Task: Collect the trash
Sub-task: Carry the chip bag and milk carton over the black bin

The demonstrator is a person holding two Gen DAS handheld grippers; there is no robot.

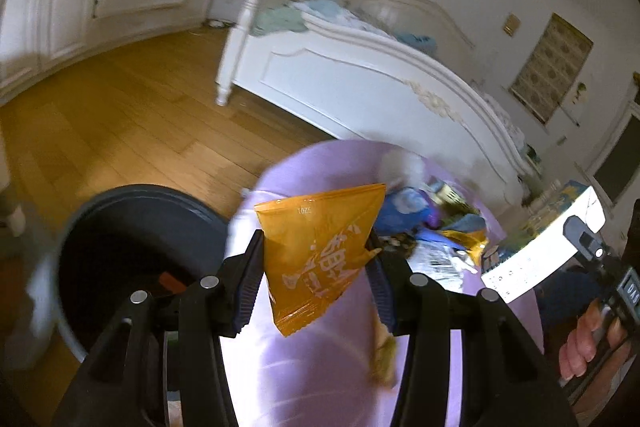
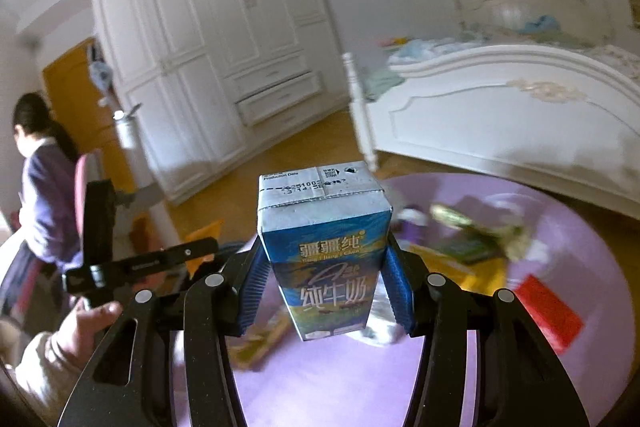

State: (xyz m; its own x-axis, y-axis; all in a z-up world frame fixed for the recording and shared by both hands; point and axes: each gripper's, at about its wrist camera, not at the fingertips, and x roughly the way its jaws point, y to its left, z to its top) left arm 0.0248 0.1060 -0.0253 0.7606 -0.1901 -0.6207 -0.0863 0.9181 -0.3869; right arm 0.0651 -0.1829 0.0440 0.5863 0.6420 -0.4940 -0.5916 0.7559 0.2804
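Orange foil first: in the left wrist view the left gripper (image 1: pixel 316 259) has its jaws clamped on an orange snack bag (image 1: pixel 320 251), which hangs crumpled between the pads with its long axis running away from the camera; white Chinese characters show upside down and a faint stamped number near the top edge is too blurred to trust. The dark round bin (image 1: pixel 100 247) sits just left of and below the jaws, mouth open upward, beside the purple round surface (image 1: pixel 304 367). Judgement: the bag has to travel leftward and down to clear the rim, and the left hand is the nearer one to the bin. More litter (image 1: pixel 444 227) lies heaped on the far side of the purple surface, and a white bed (image 1: pixel 360 83) stands beyond it on the wood floor. In the right wrist view the right gripper (image 2: pixel 324 267) has its jaws closed on a blue milk carton (image 2: pixel 326 251), held upright, long axis vertical. Its label reads "纯牛奶", with "疆疆纯" above; the top flap carries "Production Date" and a partly legible code. Below it scattered wrappers (image 2: pixel 476 235) and a red packet (image 2: pixel 548 311) rest on the purple surface. The bin is not visible here.
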